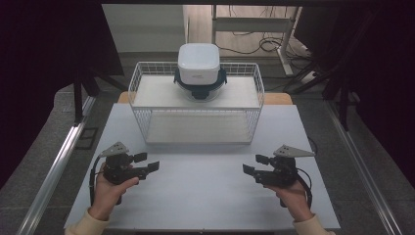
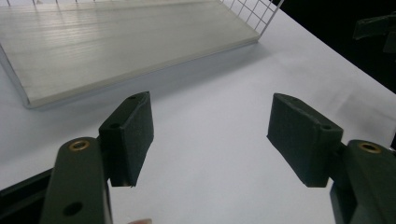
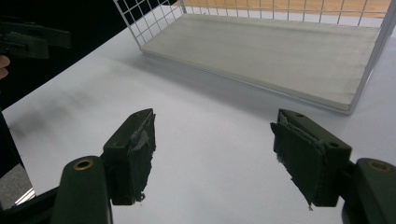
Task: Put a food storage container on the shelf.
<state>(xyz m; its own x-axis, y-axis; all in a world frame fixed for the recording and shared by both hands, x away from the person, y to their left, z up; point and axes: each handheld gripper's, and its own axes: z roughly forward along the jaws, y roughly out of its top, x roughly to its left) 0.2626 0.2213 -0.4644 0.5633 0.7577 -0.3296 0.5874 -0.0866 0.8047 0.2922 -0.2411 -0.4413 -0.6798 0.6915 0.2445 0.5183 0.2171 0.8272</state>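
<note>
Left gripper (image 1: pixel 147 162) and right gripper (image 1: pixel 256 164) wide open, empty; matte black pads above smooth white table (image 1: pixel 205 196)

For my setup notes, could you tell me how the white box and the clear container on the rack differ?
The white box is opaque with rounded corners and sits on top; the clear container is see-through, has dark clips at its sides, and lies beneath, on the wire rack. Both rest centred on the upper shelf, untouched.
</note>
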